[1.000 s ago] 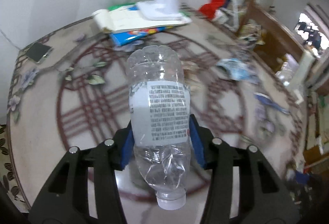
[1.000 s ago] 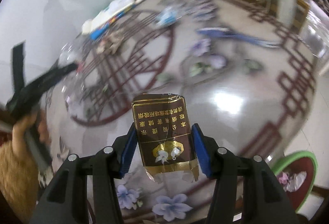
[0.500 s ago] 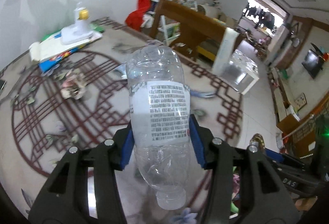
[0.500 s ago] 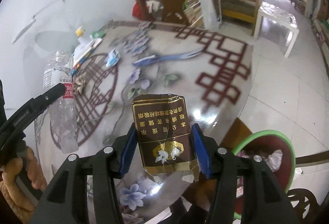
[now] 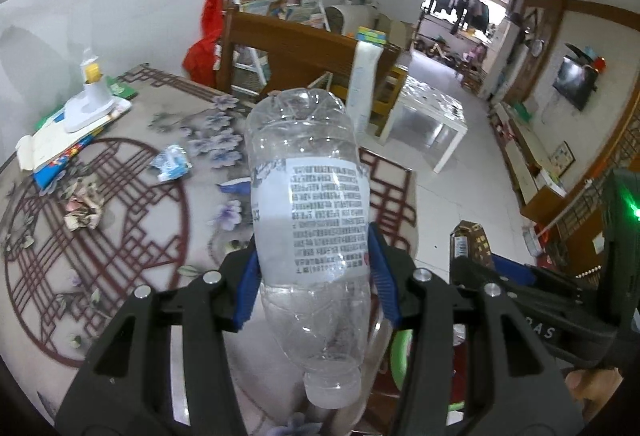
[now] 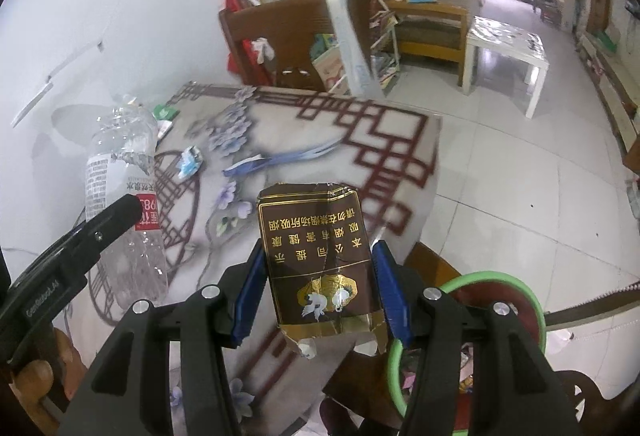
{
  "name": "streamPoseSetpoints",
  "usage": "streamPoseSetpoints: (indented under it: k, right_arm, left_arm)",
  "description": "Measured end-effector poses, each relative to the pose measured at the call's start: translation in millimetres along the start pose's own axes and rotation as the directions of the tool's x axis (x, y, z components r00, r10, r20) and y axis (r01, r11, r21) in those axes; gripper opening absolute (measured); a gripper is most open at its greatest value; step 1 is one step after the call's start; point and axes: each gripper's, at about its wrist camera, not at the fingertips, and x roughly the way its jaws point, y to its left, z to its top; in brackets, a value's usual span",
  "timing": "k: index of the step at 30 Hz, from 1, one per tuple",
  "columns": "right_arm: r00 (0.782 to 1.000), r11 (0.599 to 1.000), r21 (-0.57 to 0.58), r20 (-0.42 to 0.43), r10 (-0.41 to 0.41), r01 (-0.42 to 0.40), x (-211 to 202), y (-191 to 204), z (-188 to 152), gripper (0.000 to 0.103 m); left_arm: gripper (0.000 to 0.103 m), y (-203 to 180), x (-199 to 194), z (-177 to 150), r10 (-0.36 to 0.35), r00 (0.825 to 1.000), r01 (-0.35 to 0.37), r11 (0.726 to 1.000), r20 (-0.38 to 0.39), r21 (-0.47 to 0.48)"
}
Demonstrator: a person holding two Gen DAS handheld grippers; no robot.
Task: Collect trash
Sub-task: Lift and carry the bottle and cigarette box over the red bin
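- the table (image 5: 120,195), with its red lattice and purple flower print, takes up most of the room below both hands; loose trash lies on it, well apart from either gripper: a crumpled paper wad (image 5: 83,205), a blue-white wrapper (image 5: 172,163) and a blue strip (image 6: 280,159).
- the green-rimmed bin (image 6: 500,282) sits low off the table's near corner, with scraps already inside. it lies just below and to the right of the right gripper's tips, so i judge the right hand is the nearer one for a drop.
- the clear plastic bottle (image 5: 308,232) is clamped across its labelled waist by the left gripper (image 5: 316,284), blue pads pressing both sides. its long axis runs along the fingers, cap toward the camera, base pointing away. the label has dense small print too fine to read; from the right view its side shows red with chinese characters that seem to read "natural water".
- the brown cigarette pack (image 6: 320,268) is pinched at its sides by the right gripper (image 6: 318,284), long axis also along the fingers, torn end nearest the camera. gold chinese lettering, upside down here, reads as a smoking health warning, beside a gold emblem with white cranes.
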Motion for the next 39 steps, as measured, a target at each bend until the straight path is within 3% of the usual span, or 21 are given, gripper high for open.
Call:
streamPoseSetpoints:
  k: [16, 25, 30, 36, 39]
  right_arm:
    - [0.994, 0.976, 0.19, -0.013, -0.11, 0.111, -26, -76, -28, 0.051]
    - [0.992, 0.959, 0.253, -0.032, -0.126, 0.13, -47, -100, -43, 0.051]
    - [0.99, 0.968, 0.207, -0.046, -0.135, 0.141, -71, -107, -39, 0.052]
    - [0.991, 0.982, 0.158, -0.101, -0.084, 0.099, -79, -118, -40, 0.052]
    - [0.989, 0.993, 0.066, -0.121, -0.085, 0.093, -81, -127, -37, 0.052]
  left_arm:
    - [0.047, -53, 26, -11, -0.109, 0.991, 0.115, 0.991, -0.078, 0.072]
    - [0.048, -82, 31, -25, -0.165, 0.979, 0.179, 0.977, -0.121, 0.114]
    - [0.048, -97, 27, -31, -0.189, 0.974, 0.203, 0.973, -0.125, 0.113]
    - [0.048, -123, 13, -42, -0.181, 0.976, 0.194, 0.975, -0.12, 0.109]
    - [0.048, -133, 7, -49, -0.164, 0.98, 0.173, 0.982, -0.11, 0.08]
